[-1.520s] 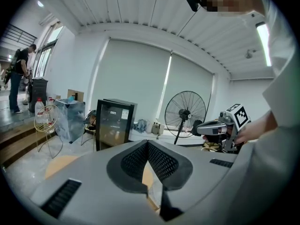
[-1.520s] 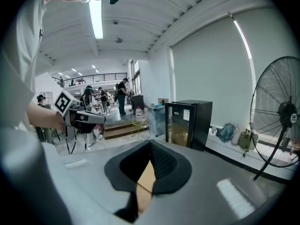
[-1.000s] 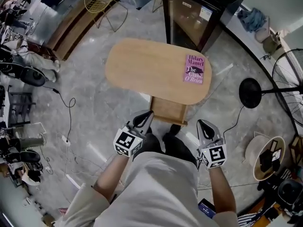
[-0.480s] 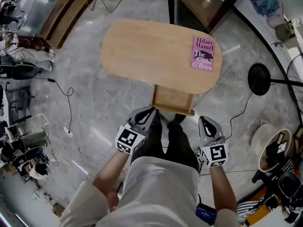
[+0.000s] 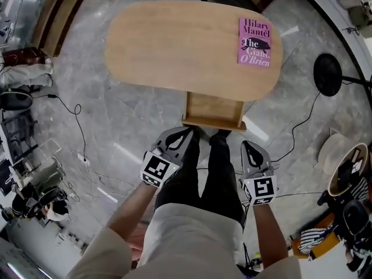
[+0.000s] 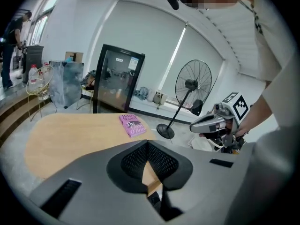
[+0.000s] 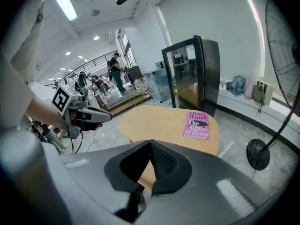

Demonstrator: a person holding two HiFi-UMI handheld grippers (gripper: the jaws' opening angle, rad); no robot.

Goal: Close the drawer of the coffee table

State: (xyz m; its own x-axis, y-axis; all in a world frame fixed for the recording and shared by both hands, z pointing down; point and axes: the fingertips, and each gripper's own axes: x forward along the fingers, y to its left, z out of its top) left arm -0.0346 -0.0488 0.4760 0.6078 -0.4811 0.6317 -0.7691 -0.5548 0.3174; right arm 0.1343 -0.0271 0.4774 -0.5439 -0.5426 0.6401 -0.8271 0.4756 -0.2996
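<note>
Head view has the left gripper [image 5: 187, 132] and right gripper [image 5: 247, 145] each with jaws pressed together on nothing (blunt tips for pushing, I'd judge), one aimed at each end of the open drawer [image 5: 213, 110], which juts from the coffee table [image 5: 174, 51] just ahead of them. Only a strip of floor [image 5: 133, 132] separates tips from drawer front. The person's legs [image 5: 209, 167] fill the gap between the grippers, and the pink book [image 5: 254, 42] lies far beyond the right jaws, clear of any push.
</note>
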